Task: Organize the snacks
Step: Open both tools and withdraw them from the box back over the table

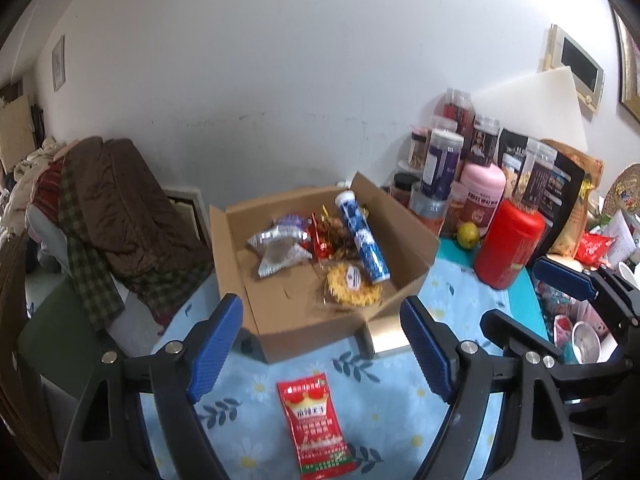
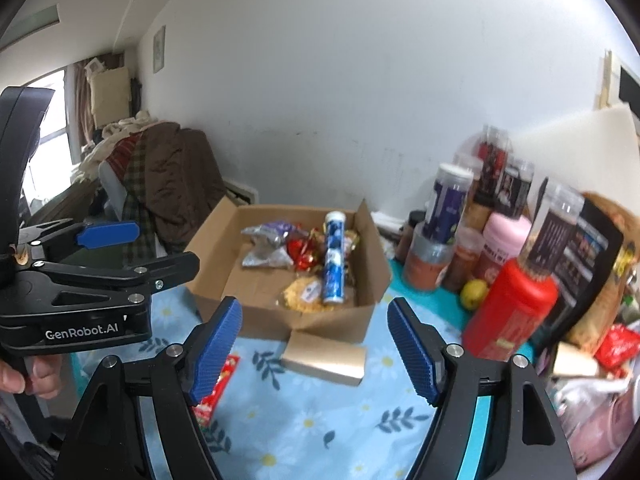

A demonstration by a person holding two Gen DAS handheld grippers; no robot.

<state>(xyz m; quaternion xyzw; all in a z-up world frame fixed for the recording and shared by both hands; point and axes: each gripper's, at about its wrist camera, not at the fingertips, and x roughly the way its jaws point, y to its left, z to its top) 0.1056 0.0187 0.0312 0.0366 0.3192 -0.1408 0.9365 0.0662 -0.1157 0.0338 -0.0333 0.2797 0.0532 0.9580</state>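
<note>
Both jaws gape, holding nothing. The flat red foil snack packet lies on the tabletop at the left gripper's six o'clock, long axis twelve-to-six; left is nearer than the right gripper.

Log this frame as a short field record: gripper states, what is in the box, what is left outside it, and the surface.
left gripper: open, empty, above the red sachet
right gripper: open, empty
cardboard box: open, holds blue tube, silver packets, yellow snack, red-wrapped sweets
outside box: red sachet, gold carton, both on tablecloth
surface: blue floral tablecloth
right of box: red bottle, jars
</note>
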